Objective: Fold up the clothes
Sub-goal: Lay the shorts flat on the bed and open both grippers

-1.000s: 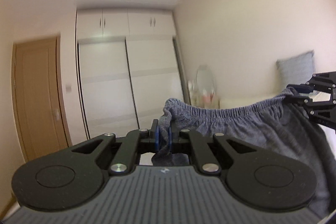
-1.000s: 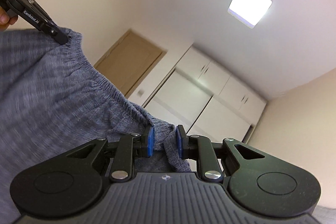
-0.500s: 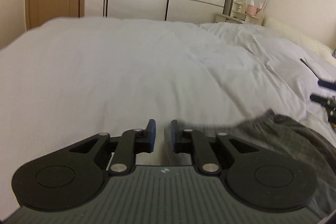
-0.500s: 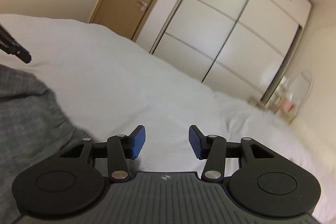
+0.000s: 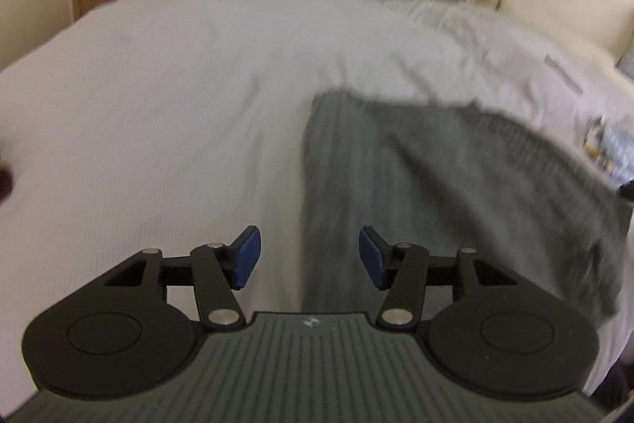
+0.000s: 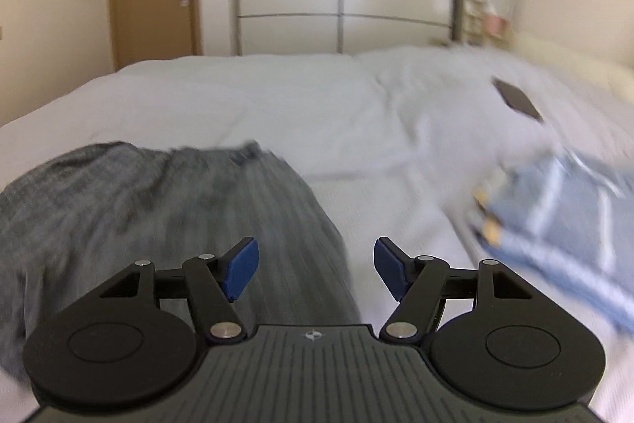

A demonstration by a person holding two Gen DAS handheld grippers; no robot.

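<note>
Grey garment (image 5: 455, 185) lies spread flat on white bed (image 5: 178, 98), elastic waistband at far edge, toward 12 o'clock. Left tongs (image 5: 309, 256) spread wide, empty, over garment's left border; white sheet at 9 o'clock. Right tongs (image 6: 316, 268) spread wide, empty, over garment's right border. Folded blue clothes (image 6: 562, 209) at 3 o'clock of right tongs, apart from garment. Dark flat object (image 6: 517, 98) at 1 o'clock on bedding. Both views motion-blurred.
</note>
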